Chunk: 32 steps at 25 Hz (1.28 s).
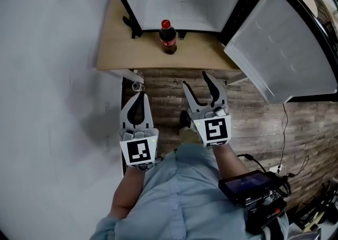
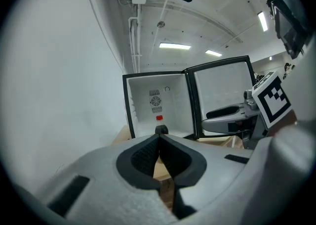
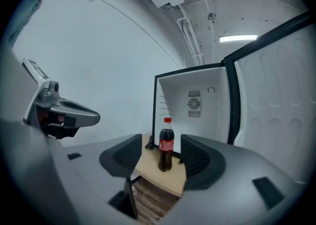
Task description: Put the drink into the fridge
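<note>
Head view, looking down: barely begun. Drink bottle (image 1: 168, 37) upright on the wooden table (image 1: 119, 49), just outside the fridge (image 1: 158, 1), door (image 1: 280, 49) already swung wide. Well short of the bottle, over the floor: left gripper (image 1: 140, 95) pinched together on nothing, right gripper (image 1: 197, 82) spread partway and empty, with the bottle lined up between its jaws only from afar. Left to do, by the look of it: reach in, grasp, lift onto the fridge floor, let go.

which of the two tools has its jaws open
The right tool: its jaws stand apart, empty, facing the cola bottle on the table. The left tool has its jaws closed together.
</note>
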{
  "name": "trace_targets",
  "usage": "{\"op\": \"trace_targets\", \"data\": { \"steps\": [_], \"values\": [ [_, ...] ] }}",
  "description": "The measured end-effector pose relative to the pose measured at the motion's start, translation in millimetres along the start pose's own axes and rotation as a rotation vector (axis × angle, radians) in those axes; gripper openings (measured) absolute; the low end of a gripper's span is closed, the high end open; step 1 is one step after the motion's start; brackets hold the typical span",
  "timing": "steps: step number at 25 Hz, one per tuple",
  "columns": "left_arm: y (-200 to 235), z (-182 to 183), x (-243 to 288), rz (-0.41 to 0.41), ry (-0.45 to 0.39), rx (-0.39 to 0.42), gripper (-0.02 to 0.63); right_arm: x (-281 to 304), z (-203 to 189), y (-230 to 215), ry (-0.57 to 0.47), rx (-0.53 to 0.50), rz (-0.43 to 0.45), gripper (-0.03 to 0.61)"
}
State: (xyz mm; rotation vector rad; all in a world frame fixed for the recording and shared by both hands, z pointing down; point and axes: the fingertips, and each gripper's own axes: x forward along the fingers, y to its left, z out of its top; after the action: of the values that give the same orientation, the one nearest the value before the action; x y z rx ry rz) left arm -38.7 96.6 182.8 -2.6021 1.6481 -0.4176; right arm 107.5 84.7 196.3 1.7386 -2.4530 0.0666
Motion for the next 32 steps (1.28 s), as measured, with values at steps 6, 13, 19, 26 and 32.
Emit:
{"op": "trace_targets", "data": {
  "steps": [6,13,19,26,32],
  "values": [
    [7,26,42,0.034,-0.049,-0.003,0.009,43,21,-18,-0.037,-0.031,0.057,0.252],
    [24,32,60,0.076,-0.066,-0.020,0.009,73,31,-24,-0.053,-0.061,0.093,0.259],
    [34,23,76,0.082,-0.043,-0.038,0.009,97,22,-21,-0.043,-0.062,0.123,0.270],
    [50,-8,112,0.054,0.013,-0.062,0.009,136,-5,-20,0.017,-0.068,0.135,0.305],
    [59,-53,145,0.039,0.064,-0.086,0.009,167,-55,-19,0.120,-0.050,0.131,0.343]
  ]
}}
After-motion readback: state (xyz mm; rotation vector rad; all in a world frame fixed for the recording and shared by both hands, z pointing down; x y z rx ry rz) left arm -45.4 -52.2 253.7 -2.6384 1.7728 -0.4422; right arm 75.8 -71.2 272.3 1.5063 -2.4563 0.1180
